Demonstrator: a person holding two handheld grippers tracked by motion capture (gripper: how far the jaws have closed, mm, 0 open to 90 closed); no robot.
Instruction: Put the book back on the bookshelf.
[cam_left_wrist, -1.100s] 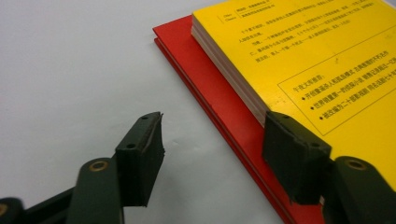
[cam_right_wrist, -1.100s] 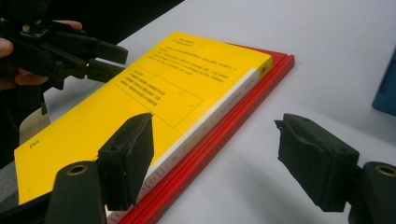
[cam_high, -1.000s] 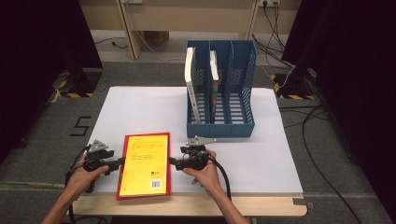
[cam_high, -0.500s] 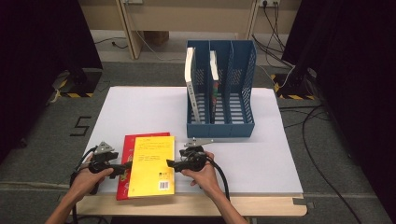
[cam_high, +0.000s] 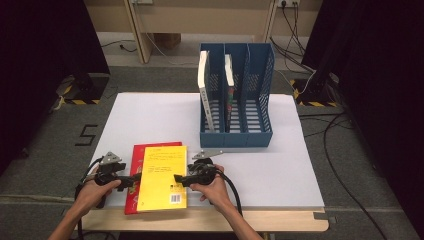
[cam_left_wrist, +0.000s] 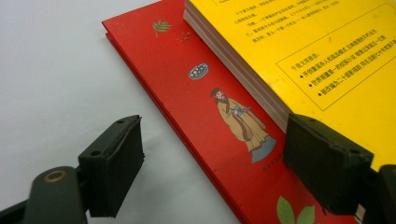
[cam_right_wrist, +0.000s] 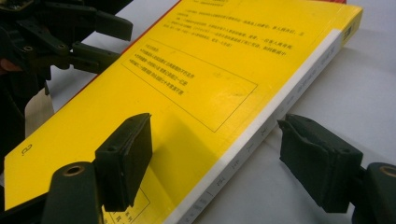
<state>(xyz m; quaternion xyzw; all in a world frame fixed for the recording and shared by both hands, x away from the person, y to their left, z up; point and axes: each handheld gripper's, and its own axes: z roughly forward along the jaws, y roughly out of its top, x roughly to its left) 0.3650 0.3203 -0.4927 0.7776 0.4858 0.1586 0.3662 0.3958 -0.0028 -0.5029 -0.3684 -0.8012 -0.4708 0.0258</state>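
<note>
My left gripper (cam_high: 131, 180) has just been opening and its jaws now stand apart across the left edge of the red book (cam_left_wrist: 219, 121), whose cover shows a robed figure, leaves and small print too blurred to read. The yellow book (cam_high: 162, 176) lies on the red book, shifted to its right, with boxed black Chinese text and a barcode at its near end. My right gripper (cam_right_wrist: 215, 154) stands open over the yellow book's white spine, squeezing nothing.
</note>
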